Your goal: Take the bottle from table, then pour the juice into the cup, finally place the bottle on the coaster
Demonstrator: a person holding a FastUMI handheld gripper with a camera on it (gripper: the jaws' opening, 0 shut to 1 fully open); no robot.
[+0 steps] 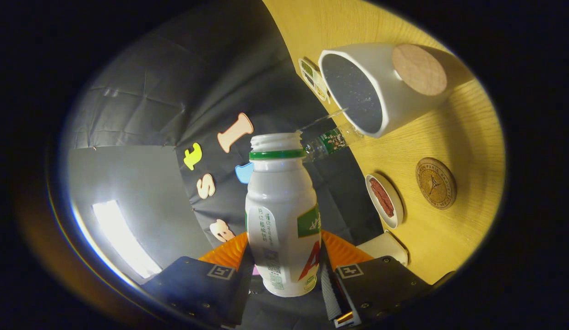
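My gripper point(282, 256) is shut on a white juice bottle point(282, 215) with a green neck ring and no cap; both fingers press its lower sides. The bottle is tipped on its side relative to the wooden table point(467, 137), and its open mouth point(275, 141) points along the table. No juice is seen leaving it. Beyond the mouth and to one side stands the white cup point(380, 87), its dark inside facing me and a round wooden disc point(419, 68) on its side. The round cork coaster point(435, 183) lies on the table nearer than the cup.
A small white dish point(384, 199) with something red in it sits beside the coaster. A clear plastic bottle point(328, 140) stands by the cup's rim. A white block point(385, 245) lies near my finger. A small patterned card point(314, 78) sits behind the cup.
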